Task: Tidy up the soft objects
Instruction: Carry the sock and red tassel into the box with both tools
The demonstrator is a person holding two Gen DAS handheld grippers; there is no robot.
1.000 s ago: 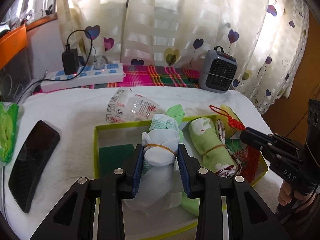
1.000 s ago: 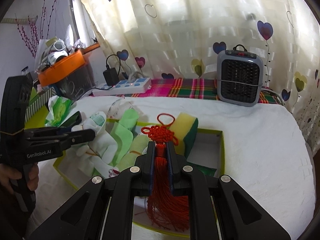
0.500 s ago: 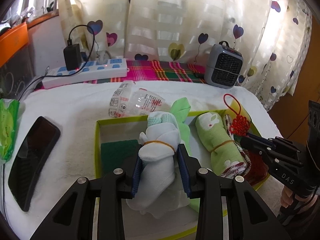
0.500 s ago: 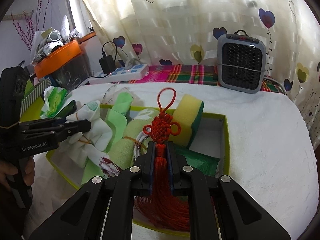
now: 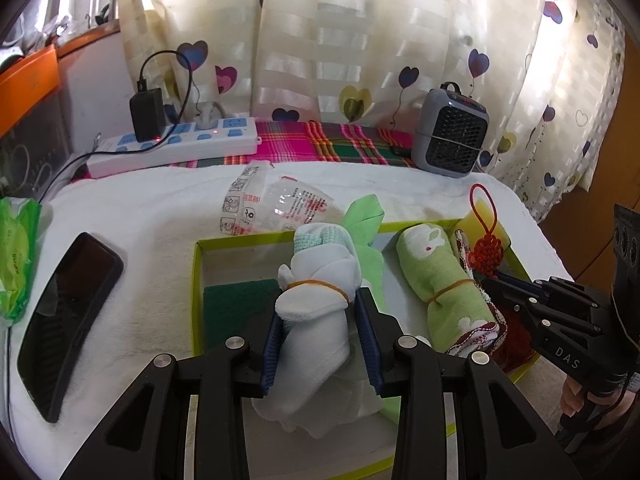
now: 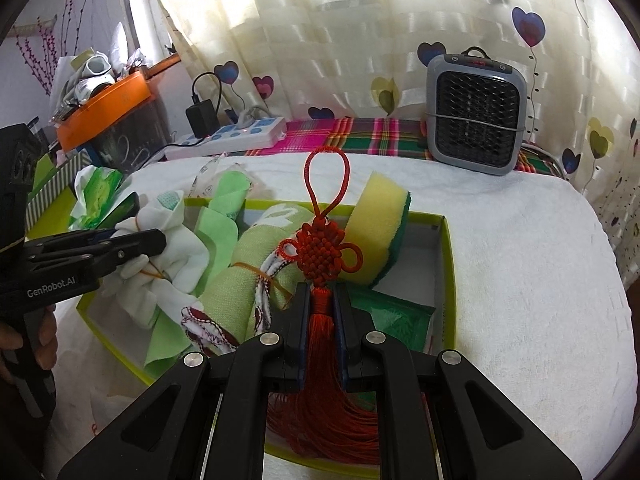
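Note:
My left gripper (image 5: 320, 304) is shut on a white rolled sock bundle (image 5: 316, 292) tied with a rubber band, held over the green-rimmed box (image 5: 196, 272). It also shows in the right wrist view (image 6: 160, 256). My right gripper (image 6: 320, 296) is shut on a red Chinese-knot tassel (image 6: 320, 252), held over the box's right part (image 6: 448, 264). In the box lie a rolled green towel (image 5: 436, 280), a light green cloth (image 5: 366, 216), a yellow sponge (image 6: 380, 232) and a dark green pad (image 5: 236, 304).
A black phone (image 5: 68, 320) and a green packet (image 5: 16, 248) lie left of the box on the white towel. A clear plastic wrapper (image 5: 272, 208) lies behind the box. A power strip (image 5: 176, 148) and a small grey heater (image 5: 452, 136) stand at the back.
Both grippers have lifted a little with their loads. The sock bundle and the red tassel sit higher over the box than before.

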